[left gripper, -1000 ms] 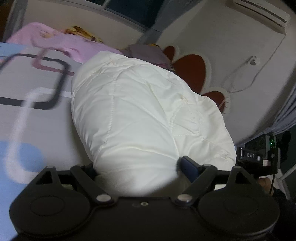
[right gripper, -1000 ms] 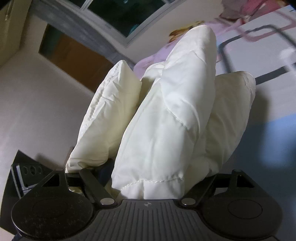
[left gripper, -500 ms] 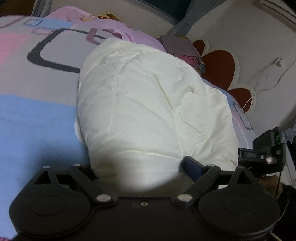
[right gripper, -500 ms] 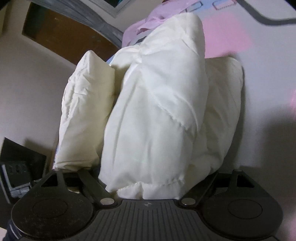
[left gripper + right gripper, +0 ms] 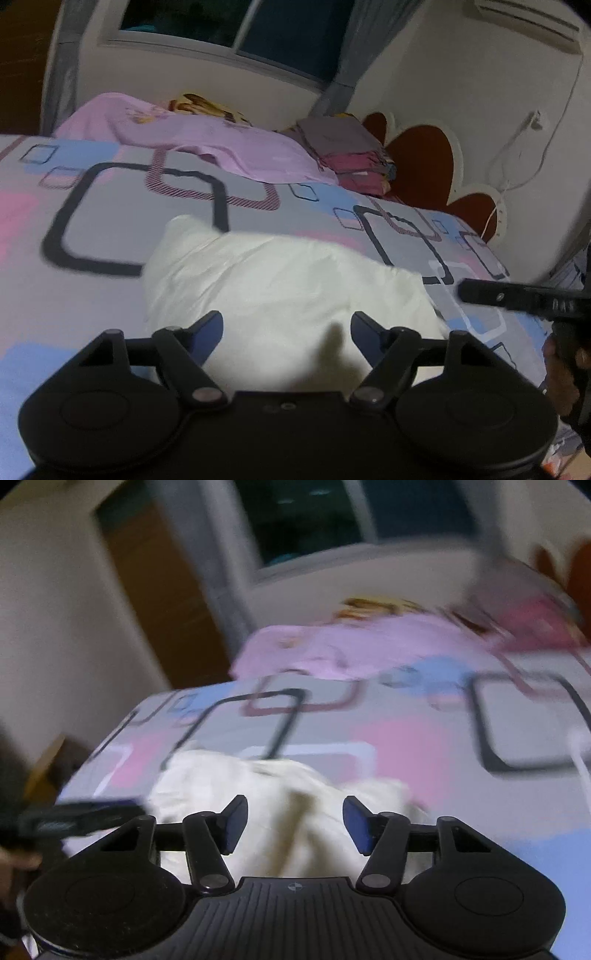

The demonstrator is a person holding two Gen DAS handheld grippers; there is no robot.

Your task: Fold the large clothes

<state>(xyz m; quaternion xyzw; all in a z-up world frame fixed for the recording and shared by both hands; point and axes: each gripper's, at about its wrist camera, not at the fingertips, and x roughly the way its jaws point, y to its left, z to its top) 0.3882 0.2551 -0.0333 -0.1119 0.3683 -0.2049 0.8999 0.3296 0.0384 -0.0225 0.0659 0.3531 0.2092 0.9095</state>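
Note:
A cream padded jacket (image 5: pixel 280 288) lies in a folded bundle on the patterned bed sheet (image 5: pixel 110 221). My left gripper (image 5: pixel 286 325) hovers just over its near edge. Its jaws are closing, with the blue pads apart and no cloth pinched between them. In the blurred right wrist view the jacket (image 5: pixel 258 794) lies under and ahead of my right gripper (image 5: pixel 293 808). Those jaws are closing too, and the pads press on nothing. Each gripper shows in the other's view: the right (image 5: pixel 517 295) at the jacket's right end, the left (image 5: pixel 74 818) at its left.
A pink blanket (image 5: pixel 207 144) and a stack of folded clothes (image 5: pixel 343 147) lie at the bed's far side under a window. A red heart-shaped headboard (image 5: pixel 424 162) stands at the right. A brown door (image 5: pixel 155 590) is beyond the bed's left edge.
Both grippers held the raised jacket in wide jaws. Now it lies flat on the bed, both have let go and drawn back, and their fingers show free.

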